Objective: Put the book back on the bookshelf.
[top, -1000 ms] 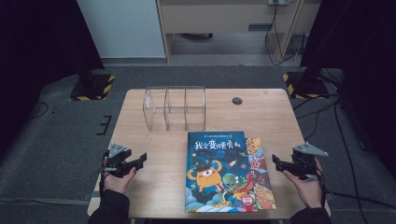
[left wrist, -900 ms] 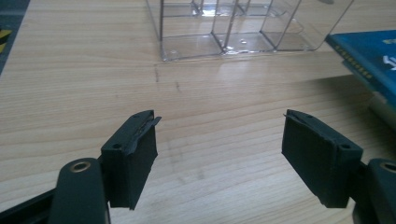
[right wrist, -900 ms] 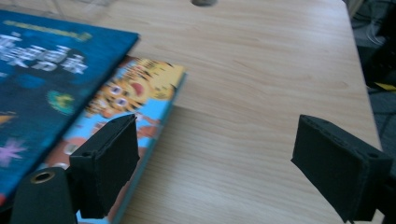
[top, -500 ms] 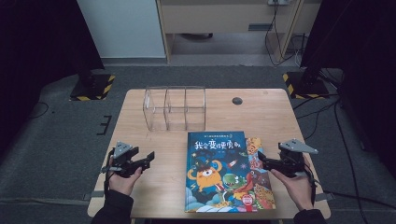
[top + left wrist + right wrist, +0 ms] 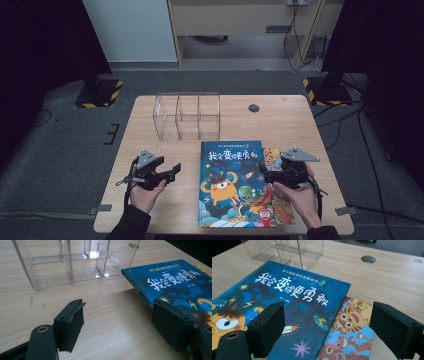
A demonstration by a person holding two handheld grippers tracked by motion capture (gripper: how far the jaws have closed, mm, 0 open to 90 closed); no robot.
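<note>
A blue picture book lies flat at the table's front centre, on top of a tiger-covered book that sticks out at its right. My left gripper is open just left of the blue book, low over bare wood. In the left gripper view its jaws stand wide, the right one at the edge of the blue book. My right gripper hovers open over the right side of the books. Its jaws span the blue book and the tiger book.
A clear acrylic divider box with three compartments stands behind the books. A round cable hole sits at the back right of the wooden table. Bare wood lies to the left of the books.
Both hands have moved inward toward the books: the left gripper to the right, the right gripper to the left. Both stay open.
</note>
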